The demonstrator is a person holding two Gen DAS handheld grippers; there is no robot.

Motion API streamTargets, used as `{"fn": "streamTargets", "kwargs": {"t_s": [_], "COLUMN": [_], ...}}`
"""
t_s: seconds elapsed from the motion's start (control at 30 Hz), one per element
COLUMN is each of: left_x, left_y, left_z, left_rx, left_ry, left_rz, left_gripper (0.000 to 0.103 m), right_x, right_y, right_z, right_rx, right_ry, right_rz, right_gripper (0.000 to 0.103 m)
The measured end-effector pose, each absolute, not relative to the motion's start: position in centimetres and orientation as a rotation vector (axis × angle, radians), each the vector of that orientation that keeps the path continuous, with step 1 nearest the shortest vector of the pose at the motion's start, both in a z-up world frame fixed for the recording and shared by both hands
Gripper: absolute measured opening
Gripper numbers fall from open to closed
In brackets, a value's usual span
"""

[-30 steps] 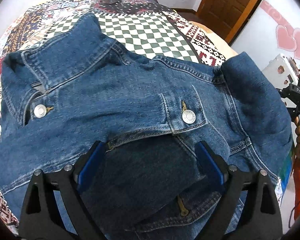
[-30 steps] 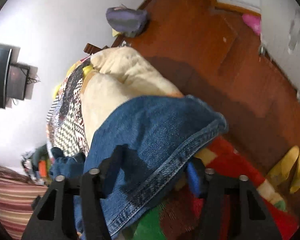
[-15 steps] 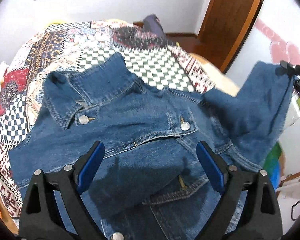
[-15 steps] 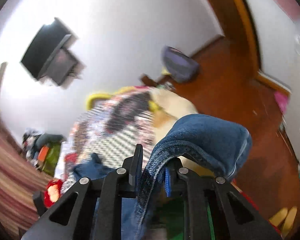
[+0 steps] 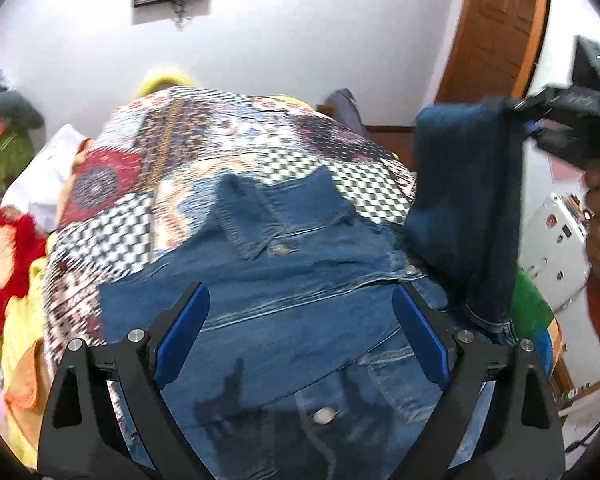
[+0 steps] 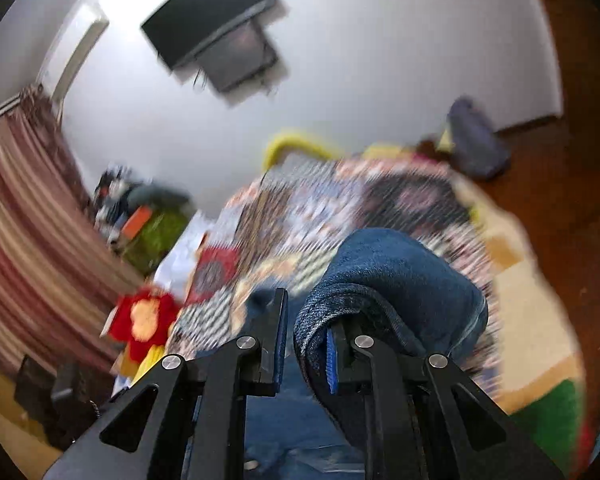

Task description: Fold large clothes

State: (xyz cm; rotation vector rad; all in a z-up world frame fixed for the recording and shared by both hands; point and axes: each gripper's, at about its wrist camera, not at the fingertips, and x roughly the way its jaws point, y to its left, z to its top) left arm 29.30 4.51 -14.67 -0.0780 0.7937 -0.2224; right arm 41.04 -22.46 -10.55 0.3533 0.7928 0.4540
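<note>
One denim jacket (image 5: 284, 312) spread on the patchwork bedspread (image 5: 204, 148), its sleeve (image 5: 464, 208) lifted at right, left gripper (image 5: 300, 332) spread wide and empty above it, right gripper (image 6: 306, 340) nearly closed, sleeve (image 6: 384, 280) draped over one finger, pinch itself motion-blurred, jacket hem cut off.

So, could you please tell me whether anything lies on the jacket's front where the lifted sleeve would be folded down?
Nothing visible does. The right gripper holds the sleeve up beside the denim jacket, whose front panel lies bare on the patchwork bedspread. The left gripper hovers over that panel with its jaws wide open, so it may need to move aside.
</note>
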Motion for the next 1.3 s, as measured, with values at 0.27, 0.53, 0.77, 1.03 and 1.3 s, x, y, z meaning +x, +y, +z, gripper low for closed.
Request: {"fn": "streamTargets", "kwargs": {"t_s": [0.27,0.53,0.77,1.03,1.3], "left_x": [25.3,23.6,25.9,31.1,36.5], "left_y": [10.9,13.6,11.1,3.9,-4.9], "left_z": [-16.4,-18.8,-17.7,-15.5,-18.0], "left_rx": [-0.117,-0.152,-0.109,0.039,0.204], "left_ry": [0.818,0.874,0.864,0.816,0.92], "left_rz": [-0.118,-0.074,-0.117,-0.211,-0.371], "left_gripper": [0.093,0.093,0.093,0.093,0.092], "right_x": [42.3,39.1,38.5,39.0,39.3], "right_y": [-11.5,-7.5,-12.3,-21.9,-28.9], "right_z": [-20.5,-24.9,-20.1,-16.0,-18.7], "right_rx": [0.29,0.101,0.079,-0.031,-0.029], "right_ry": [1.083,1.234,1.151,1.029,1.076], "right_rz": [0.569,0.644,0.615,0.398,0.298], "right_gripper": [0.013,0.014,0.014,0.014,0.014]}}
